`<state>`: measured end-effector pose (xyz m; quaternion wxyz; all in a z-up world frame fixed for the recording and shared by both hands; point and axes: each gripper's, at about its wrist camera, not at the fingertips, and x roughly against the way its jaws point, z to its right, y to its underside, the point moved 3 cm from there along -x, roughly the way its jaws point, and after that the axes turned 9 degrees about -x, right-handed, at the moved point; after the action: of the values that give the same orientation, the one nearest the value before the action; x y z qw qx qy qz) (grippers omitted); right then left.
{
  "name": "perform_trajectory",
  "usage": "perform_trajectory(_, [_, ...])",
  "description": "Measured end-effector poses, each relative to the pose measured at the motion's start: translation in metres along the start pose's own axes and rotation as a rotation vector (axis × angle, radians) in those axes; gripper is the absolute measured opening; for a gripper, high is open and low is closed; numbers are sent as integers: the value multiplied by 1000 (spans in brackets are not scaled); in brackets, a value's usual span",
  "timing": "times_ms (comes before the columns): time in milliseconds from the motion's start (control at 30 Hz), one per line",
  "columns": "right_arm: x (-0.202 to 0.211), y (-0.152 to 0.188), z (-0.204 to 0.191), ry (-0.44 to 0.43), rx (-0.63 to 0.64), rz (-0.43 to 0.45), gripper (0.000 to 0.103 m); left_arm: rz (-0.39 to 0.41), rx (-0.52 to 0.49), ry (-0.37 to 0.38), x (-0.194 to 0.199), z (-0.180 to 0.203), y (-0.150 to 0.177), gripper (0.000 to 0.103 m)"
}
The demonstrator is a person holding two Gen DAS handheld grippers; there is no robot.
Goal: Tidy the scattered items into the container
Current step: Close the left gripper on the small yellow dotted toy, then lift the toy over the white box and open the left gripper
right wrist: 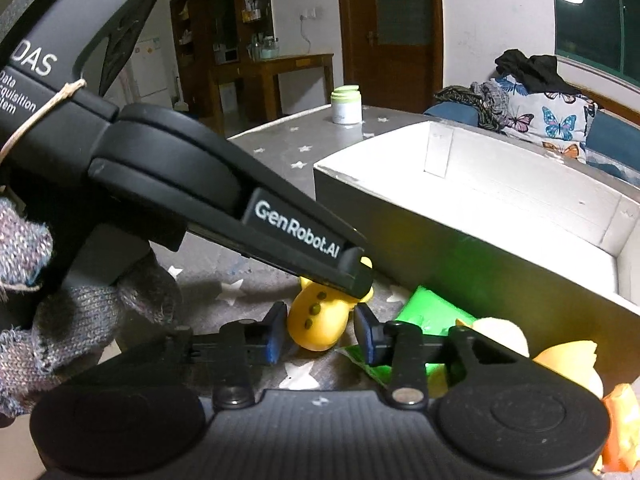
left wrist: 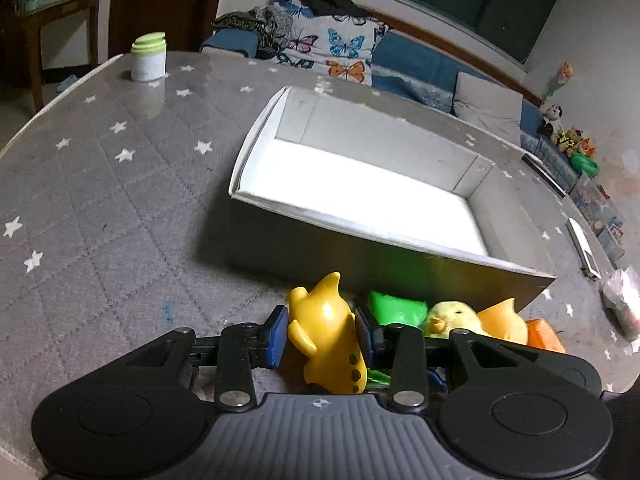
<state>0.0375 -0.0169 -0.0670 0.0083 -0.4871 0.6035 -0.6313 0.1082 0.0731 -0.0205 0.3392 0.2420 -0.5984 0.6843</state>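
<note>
Up close, the left hand-held gripper (left wrist: 320, 334) is clenched on a yellow toy submarine (left wrist: 328, 340), blue pads (left wrist: 276, 334) pressed against both its sides, just above the star-patterned desk (left wrist: 100, 184). At twelve o'clock sits the white box (left wrist: 260, 140); at two o'clock, a green toy (left wrist: 394, 308) and yellow chick (left wrist: 452, 318). The right hand-held gripper (right wrist: 320, 336) stands released, flanking the same submarine.

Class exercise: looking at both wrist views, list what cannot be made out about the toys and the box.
- Left wrist view: the yellow toy figure, gripped by the left tongs, has its lower end hidden behind the tongs' body.
- Left wrist view: white box floor is glare-washed; contents unreadable.
- Right wrist view: green toy partly hidden by right tongs; its shape is unclear.
</note>
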Motion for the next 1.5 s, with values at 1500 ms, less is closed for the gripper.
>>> perform_trajectory(1500, [82,-26,143,271,-218,166,32,40,-181,239,-62,110,-69,21])
